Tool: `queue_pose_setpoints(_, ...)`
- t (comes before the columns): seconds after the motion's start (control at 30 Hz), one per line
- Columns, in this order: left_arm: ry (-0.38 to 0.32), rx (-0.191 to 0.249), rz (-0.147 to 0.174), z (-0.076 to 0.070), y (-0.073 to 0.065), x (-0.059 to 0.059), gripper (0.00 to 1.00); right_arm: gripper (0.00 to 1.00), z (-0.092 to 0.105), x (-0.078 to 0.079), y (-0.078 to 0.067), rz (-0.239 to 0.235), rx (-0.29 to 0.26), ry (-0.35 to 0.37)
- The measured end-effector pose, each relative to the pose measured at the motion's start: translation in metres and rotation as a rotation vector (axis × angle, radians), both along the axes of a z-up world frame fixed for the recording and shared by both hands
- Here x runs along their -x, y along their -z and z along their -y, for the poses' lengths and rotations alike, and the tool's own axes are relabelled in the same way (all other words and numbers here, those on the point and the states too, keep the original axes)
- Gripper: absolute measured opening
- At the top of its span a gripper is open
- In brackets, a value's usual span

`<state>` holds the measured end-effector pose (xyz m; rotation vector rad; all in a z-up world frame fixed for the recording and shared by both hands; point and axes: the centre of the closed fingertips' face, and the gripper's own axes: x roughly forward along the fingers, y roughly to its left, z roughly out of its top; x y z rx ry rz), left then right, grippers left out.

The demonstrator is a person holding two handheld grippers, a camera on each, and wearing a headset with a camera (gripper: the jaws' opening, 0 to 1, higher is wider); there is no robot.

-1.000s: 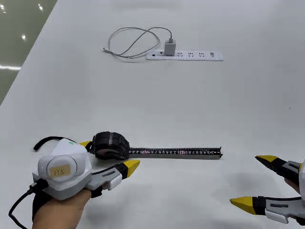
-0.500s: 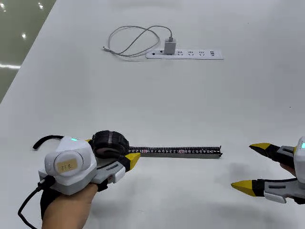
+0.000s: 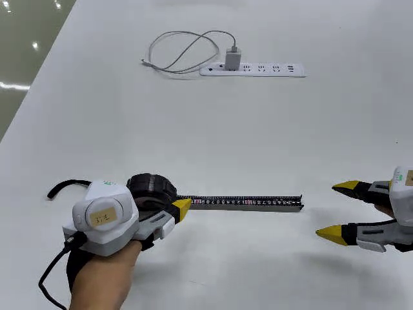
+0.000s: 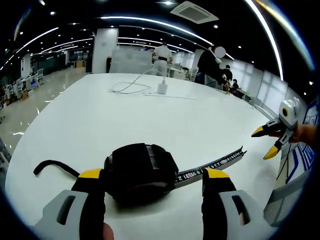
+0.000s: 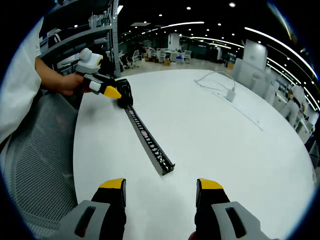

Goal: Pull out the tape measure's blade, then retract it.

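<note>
The left gripper (image 4: 153, 175) straddles the tape measure (image 3: 151, 189), jaws apart. Past the tip of its extended blade (image 3: 248, 202), the right gripper (image 3: 335, 209) gapes.

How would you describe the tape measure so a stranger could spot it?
On the white table, look to the near side, away from the power strip. The tape measure is the round black case between the left gripper's open jaws, alone in trailing a numbered blade along the tabletop.
</note>
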<state>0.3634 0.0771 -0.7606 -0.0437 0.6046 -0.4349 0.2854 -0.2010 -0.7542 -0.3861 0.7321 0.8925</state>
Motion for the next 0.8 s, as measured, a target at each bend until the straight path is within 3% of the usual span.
queue_pose_setpoints(0.23,-0.033,-0.010,-0.007,-0.001,0.002,-0.003,0.75,0.49,-0.002,-0.010,0.005,-0.009,0.021,-0.036)
queue_pose_setpoints(0.3,-0.040,-0.037,-0.007,-0.002,0.004,-0.003,0.73,0.48,-0.003,-0.013,0.007,-0.016,0.026,-0.048)
queue_pose_setpoints(0.4,-0.063,-0.030,-0.011,-0.004,0.003,-0.005,0.71,0.46,-0.005,-0.016,0.009,-0.022,0.034,-0.073)
queue_pose_setpoints(0.6,-0.085,-0.062,-0.015,-0.009,0.007,-0.007,0.66,0.42,-0.008,-0.022,0.012,-0.030,0.050,-0.108)
queue_pose_setpoints(0.67,-0.106,-0.038,-0.020,-0.010,0.007,-0.009,0.64,0.41,-0.008,-0.024,0.014,-0.033,0.058,-0.121)
queue_pose_setpoints(0.8,-0.112,-0.044,-0.024,-0.011,0.009,-0.009,0.64,0.38,-0.009,-0.027,0.016,-0.037,0.064,-0.139)
